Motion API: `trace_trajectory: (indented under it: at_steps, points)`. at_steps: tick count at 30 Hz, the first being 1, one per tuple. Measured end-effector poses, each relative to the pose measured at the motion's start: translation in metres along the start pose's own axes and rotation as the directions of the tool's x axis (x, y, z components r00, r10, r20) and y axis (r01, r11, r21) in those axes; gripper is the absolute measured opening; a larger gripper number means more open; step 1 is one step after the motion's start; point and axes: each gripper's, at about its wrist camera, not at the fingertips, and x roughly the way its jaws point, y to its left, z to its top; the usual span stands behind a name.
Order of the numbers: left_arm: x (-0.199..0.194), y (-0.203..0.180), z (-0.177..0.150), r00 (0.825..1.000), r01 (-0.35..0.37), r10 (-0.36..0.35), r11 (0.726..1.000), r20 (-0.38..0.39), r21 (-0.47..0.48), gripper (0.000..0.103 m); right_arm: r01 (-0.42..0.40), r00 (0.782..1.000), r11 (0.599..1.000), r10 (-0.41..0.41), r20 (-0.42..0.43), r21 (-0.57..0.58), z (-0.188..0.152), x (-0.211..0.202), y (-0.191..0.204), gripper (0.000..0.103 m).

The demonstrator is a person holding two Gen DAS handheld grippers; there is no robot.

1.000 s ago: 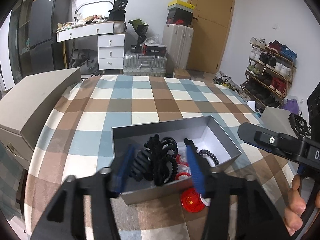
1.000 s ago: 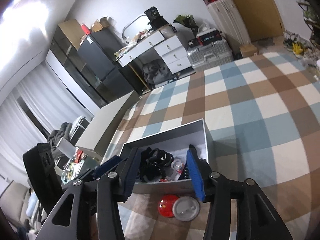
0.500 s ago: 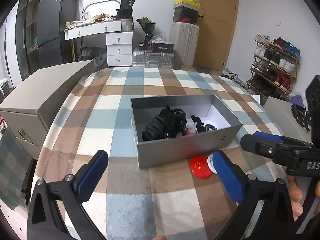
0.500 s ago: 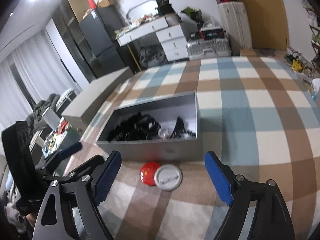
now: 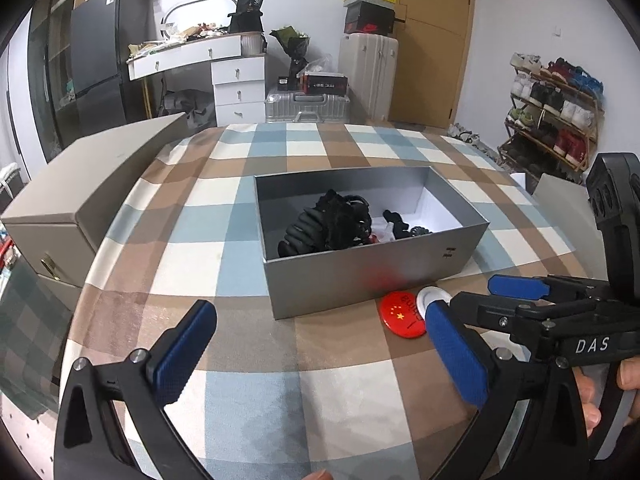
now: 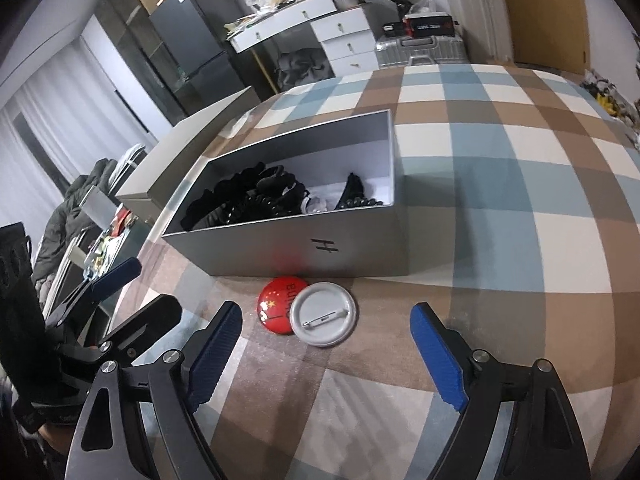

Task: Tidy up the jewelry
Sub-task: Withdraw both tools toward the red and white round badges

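Observation:
An open grey box (image 5: 372, 276) (image 6: 280, 248) stands on the checked tablecloth (image 5: 248, 400), with black hair ties and clips (image 5: 332, 224) (image 6: 248, 196) piled inside. Just in front of its near wall lie a red badge (image 6: 276, 304) (image 5: 402, 318) and a white badge (image 6: 324, 314) turned pin side up, overlapping. My right gripper (image 6: 327, 312) (image 5: 472, 294) hangs open just short of the badges, nothing between its fingers. My left gripper (image 5: 320, 344) (image 6: 156, 284) is wide open over bare cloth, short of the box, and holds nothing.
A beige drawer chest (image 5: 92, 184) stands against the table's left edge. A person's hand (image 5: 600, 400) grips the right tool. Beyond the table are a white desk (image 5: 224, 64), suitcases (image 5: 308, 104) and a shoe rack (image 5: 552, 112).
Both grippers have opened wide and pulled back from over the box. The right one has also sunk toward the cloth, so the two badges now lie just ahead of it.

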Motion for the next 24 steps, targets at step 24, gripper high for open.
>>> trace_trajectory:
  at_steps: [24]
  points:
    - [0.005,0.014,-0.009,0.999,-0.007,0.006,0.998,-0.033,-0.054,0.102,0.198,0.978,0.957,-0.206,-0.014,-0.213,-0.011,0.024,0.033,0.067]
